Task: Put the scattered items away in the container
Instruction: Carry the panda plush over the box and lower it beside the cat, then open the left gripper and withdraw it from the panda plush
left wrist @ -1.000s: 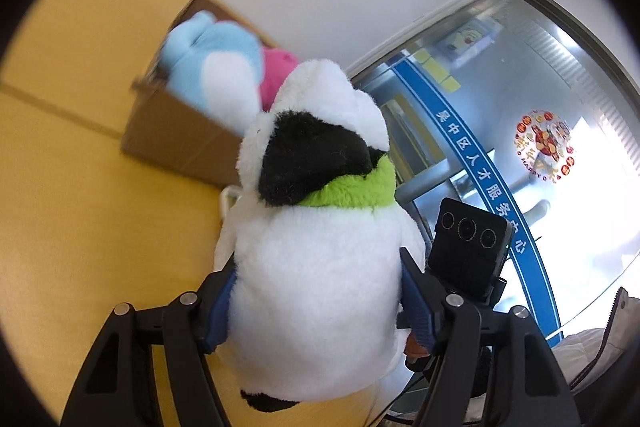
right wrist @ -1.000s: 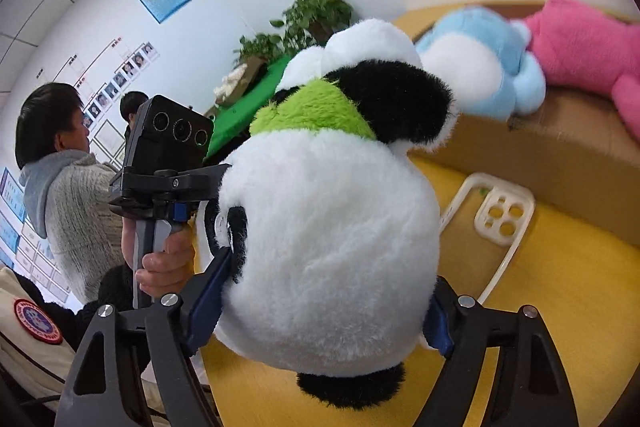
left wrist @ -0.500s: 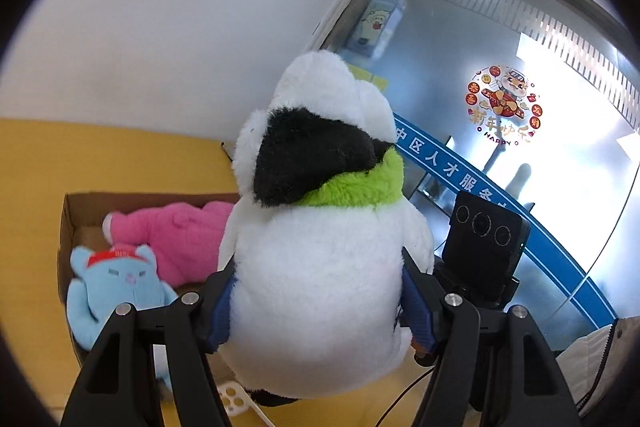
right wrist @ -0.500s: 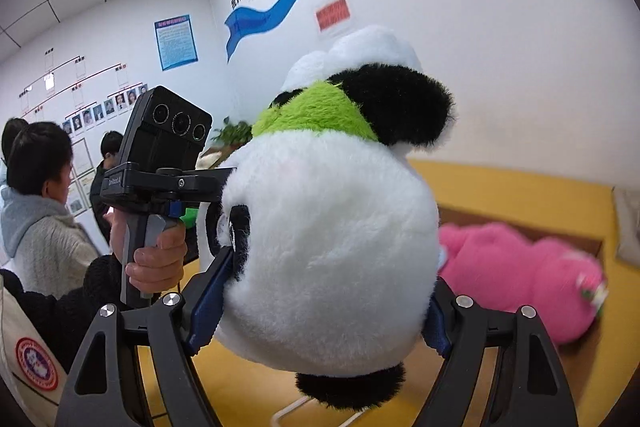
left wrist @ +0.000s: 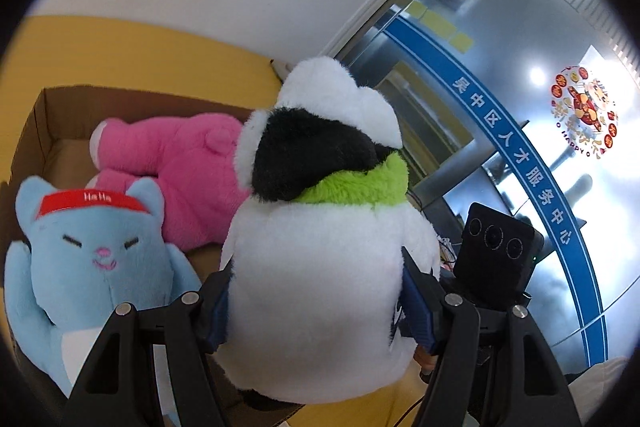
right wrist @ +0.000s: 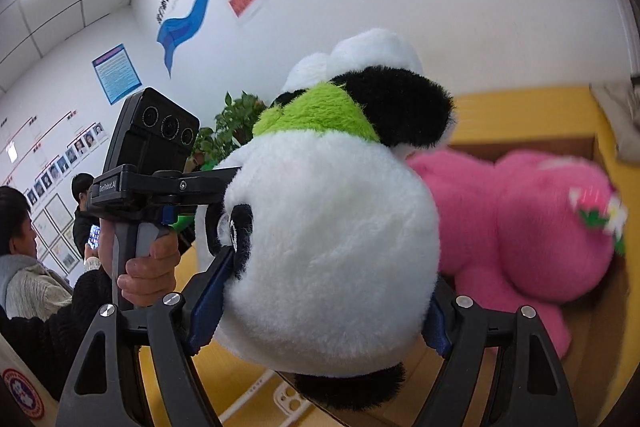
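- Panda plush (left wrist: 320, 291): white body, black ear, green collar; held clear of the desk between both grippers, at the near edge of the cardboard box (left wrist: 36, 131) and partly over it.
- Left gripper (left wrist: 316, 311): jaws closed on the plush's lower body, blue pads pressed into the fur on either side.
- Right gripper (right wrist: 316, 291): jaws likewise closed on the same plush, from the other side; its pads dent the round belly.
- Box contents: a pink plush (left wrist: 188, 179) lies along the far wall and a blue cat plush (left wrist: 96, 263) fills the near-left corner; bare cardboard shows between them.
- Step in hand, as judged: carry the plush over the rim and lower it into the box.
- Advice: keep both grips level and move them together; aim for the free floor beside the pink plush; part both pairs of jaws only once the plush rests inside.
- Risk: releasing one side early would let the plush swing and tip out onto the yellow desk (left wrist: 132, 55).
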### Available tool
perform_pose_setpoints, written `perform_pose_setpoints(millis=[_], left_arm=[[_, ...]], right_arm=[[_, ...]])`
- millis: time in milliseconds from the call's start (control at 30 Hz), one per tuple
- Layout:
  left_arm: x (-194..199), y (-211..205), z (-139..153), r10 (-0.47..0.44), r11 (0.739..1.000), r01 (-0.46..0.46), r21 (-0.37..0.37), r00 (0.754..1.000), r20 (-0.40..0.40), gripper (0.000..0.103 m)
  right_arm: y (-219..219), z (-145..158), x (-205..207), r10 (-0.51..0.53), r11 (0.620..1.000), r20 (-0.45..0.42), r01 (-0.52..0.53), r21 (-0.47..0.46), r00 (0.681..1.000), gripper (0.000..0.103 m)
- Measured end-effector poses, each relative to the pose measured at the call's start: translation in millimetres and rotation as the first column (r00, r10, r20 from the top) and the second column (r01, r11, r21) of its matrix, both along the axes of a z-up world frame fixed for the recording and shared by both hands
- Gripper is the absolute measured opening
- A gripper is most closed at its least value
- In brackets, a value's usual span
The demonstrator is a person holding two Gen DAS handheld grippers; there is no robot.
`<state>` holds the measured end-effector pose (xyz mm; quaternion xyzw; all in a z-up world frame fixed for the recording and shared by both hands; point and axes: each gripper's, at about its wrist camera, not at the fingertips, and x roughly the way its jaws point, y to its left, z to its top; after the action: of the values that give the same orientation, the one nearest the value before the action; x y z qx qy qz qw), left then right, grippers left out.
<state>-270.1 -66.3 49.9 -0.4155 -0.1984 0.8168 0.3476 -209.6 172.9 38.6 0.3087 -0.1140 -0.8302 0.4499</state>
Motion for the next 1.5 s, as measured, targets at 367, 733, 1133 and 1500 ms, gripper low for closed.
perform_pose_setpoints(millis=[367, 733, 1133, 1500], left_arm=[[8, 11, -41, 0.056, 0.994, -0.046, -0.096, 0.993, 0.106, 0.068], [29, 26, -24, 0.208, 0.934, -0.193, -0.301, 0.978, 0.018, 0.076], [162, 44, 72, 0.309, 0.816, -0.427, -0.391, 0.892, -0.33, 0.076], [241, 60, 54, 0.37, 0.802, -0.474, -0.364, 0.872, -0.32, 0.077]], right_arm=[[12, -62, -9, 0.022, 0.999, 0.169, -0.03, 0.043, 0.985, 0.084], [16, -69, -20, -0.083, 0.99, 0.235, 0.053, 0.129, 0.969, 0.103], [44, 20, 72, -0.256, 0.945, -0.042, 0.259, 0.2, 0.966, 0.103], [39, 56, 171, -0.409, 0.801, -0.26, 0.481, 0.357, 0.875, 0.103]])
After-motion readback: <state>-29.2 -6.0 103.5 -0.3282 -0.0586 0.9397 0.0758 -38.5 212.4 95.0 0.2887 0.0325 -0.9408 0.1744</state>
